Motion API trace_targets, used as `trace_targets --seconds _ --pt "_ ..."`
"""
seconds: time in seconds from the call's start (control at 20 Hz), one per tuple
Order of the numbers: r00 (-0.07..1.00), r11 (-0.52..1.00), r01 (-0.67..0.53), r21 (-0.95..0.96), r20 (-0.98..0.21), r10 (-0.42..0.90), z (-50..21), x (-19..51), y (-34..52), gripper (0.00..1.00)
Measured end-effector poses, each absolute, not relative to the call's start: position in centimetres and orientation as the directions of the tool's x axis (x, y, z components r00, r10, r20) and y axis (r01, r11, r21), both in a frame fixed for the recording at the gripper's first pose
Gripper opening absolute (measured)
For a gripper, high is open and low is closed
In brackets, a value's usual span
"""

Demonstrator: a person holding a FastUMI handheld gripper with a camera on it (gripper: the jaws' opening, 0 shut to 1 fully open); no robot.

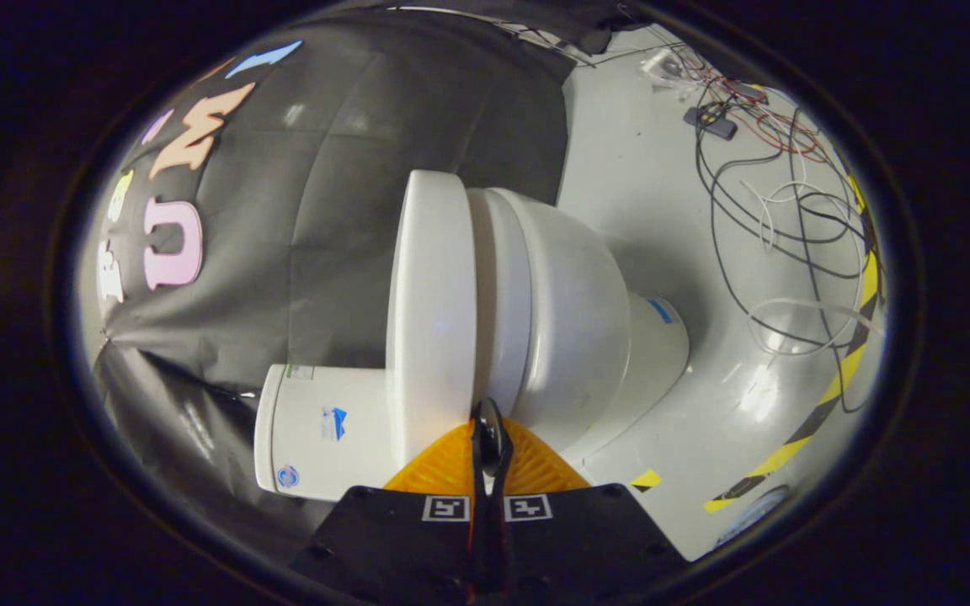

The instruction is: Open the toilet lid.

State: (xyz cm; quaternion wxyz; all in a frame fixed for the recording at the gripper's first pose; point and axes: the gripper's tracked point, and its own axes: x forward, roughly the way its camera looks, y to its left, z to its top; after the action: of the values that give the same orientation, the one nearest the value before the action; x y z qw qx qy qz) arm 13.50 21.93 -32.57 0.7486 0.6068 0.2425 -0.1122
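Sideways view: the camera is rolled, so the toilet (535, 311) reads as lying on its side; most likely the gripper is turned to put its fingers in line with the lid's edge.
Gripper: the gripper (489, 438) has its two orange fingers (443, 467) drawn together, with a thin dark gap between the tips; nothing is pinched between them.
Finger position: the tips sit right at the seam where the lid (433, 303) meets the seat (498, 295), at the near rim. Whether they actually touch the rim, I cannot tell.
Lid: white, flat, down on the seat with a narrow shadow line between the two. Task judged not yet done.
Tank: the tank (321, 429) lies beside the fingers on the lid's side, near the black cloth wall (325, 210), so the hinge is presumably at that end.
Bowl and base: the bowl (578, 320) swells away beyond the seat, narrowing to the base (658, 337) on the pale floor (645, 202).
Why closed fingers: my judgement is that narrow, joined tips act as a wedge to slip under the lid lip and lever it up, not as a clamp.
Risk: smooth plastic, so the tips could slide off the seam.
Clutter: loose cables (780, 194) and hazard tape (830, 396) lie on the floor, well apart from the work.
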Motion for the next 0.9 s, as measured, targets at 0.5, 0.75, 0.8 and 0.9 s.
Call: trace_targets --seconds 0.5,0.75,0.8,0.9 --pt "0.878 0.354 0.431 0.83 -0.476 0.047 -27.5 13.8 22.3 0.0" --pt "0.883 0.385 0.431 0.816 -0.47 0.007 -25.5 14.2 22.7 0.0" --pt "0.889 0.395 0.422 0.816 -0.459 0.0 -24.8 14.4 22.9 0.01" --pt "0.9 0.431 0.394 0.812 -0.436 -0.001 -23.2 14.7 23.5 0.0"
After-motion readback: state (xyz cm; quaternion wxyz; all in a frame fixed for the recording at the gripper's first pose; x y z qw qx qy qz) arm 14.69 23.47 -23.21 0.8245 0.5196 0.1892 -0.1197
